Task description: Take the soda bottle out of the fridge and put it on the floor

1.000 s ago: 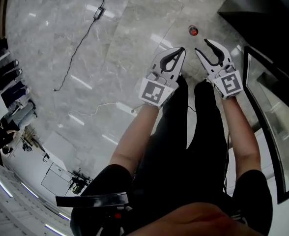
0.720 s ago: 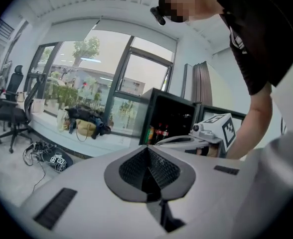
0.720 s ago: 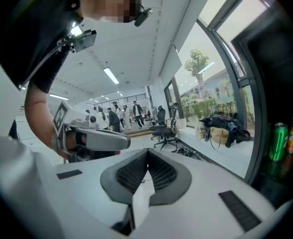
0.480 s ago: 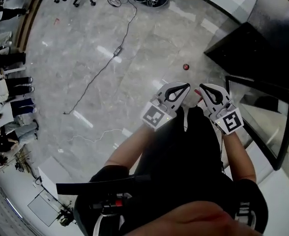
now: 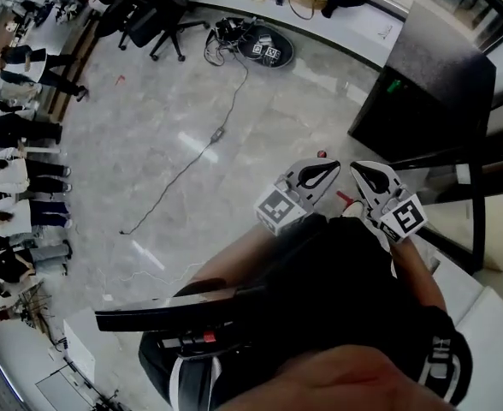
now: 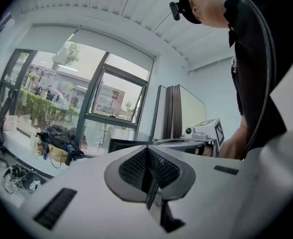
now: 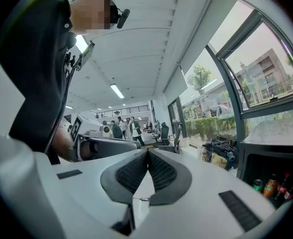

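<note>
A grey marble floor (image 5: 149,118), polished and veined, fills most of the head view. At its right stands the boxy black fridge (image 5: 431,84) with its glass door (image 5: 457,204) swung out. In the right gripper view, a few bottles (image 7: 273,185) sit on a fridge shelf, partly cut off by the picture's edge. A row of people (image 5: 12,174) lines the left edge, and black office chairs (image 5: 162,11) stand at the top. A thin black cable (image 5: 220,134) snakes across the open floor.

The left gripper (image 5: 330,169) and right gripper (image 5: 358,171), white shells with ribbed black pads, are both clenched on nothing.

The soda bottle (image 5: 322,154) stands on the floor before the fridge, just beyond the left gripper's tip. Only its red cap shows.
</note>
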`<state>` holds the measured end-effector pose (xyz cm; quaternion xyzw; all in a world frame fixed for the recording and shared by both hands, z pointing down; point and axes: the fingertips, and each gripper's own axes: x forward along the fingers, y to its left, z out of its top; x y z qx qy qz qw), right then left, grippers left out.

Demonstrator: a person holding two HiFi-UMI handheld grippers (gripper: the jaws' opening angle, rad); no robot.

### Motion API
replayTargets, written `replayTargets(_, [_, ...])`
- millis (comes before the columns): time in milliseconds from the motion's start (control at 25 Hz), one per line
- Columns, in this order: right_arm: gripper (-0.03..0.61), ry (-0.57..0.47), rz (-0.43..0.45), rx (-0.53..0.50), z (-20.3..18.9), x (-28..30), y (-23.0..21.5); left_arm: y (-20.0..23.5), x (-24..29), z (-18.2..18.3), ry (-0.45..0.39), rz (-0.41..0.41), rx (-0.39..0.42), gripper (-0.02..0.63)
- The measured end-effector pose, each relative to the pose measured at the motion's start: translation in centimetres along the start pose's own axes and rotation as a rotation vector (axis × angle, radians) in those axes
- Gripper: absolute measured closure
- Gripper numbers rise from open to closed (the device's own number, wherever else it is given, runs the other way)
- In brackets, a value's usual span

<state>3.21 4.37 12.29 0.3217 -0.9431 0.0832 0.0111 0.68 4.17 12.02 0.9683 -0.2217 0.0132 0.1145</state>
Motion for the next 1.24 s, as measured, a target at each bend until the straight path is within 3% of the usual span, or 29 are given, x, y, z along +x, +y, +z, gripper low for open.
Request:
replayTargets(200, [0.566,-0.037,0.011,-0.041,3.3,-1.1,0.9,-2.1,0.1,1.8,-0.014,-0.048,0.063,0.615])
replayTargets(440, [0.566,-0.055,-0.001,-0.081,4.4,-1.1,0.5,-2.6,0.4,3.3,-0.029,-0.045,0.130,0.615])
replayTargets(1240, [0.566,-0.044,0.042,-0.099,3.8,0.7,0.4,-0.4,-0.1,4.4,-0.056,0.019,0.147,0.615])
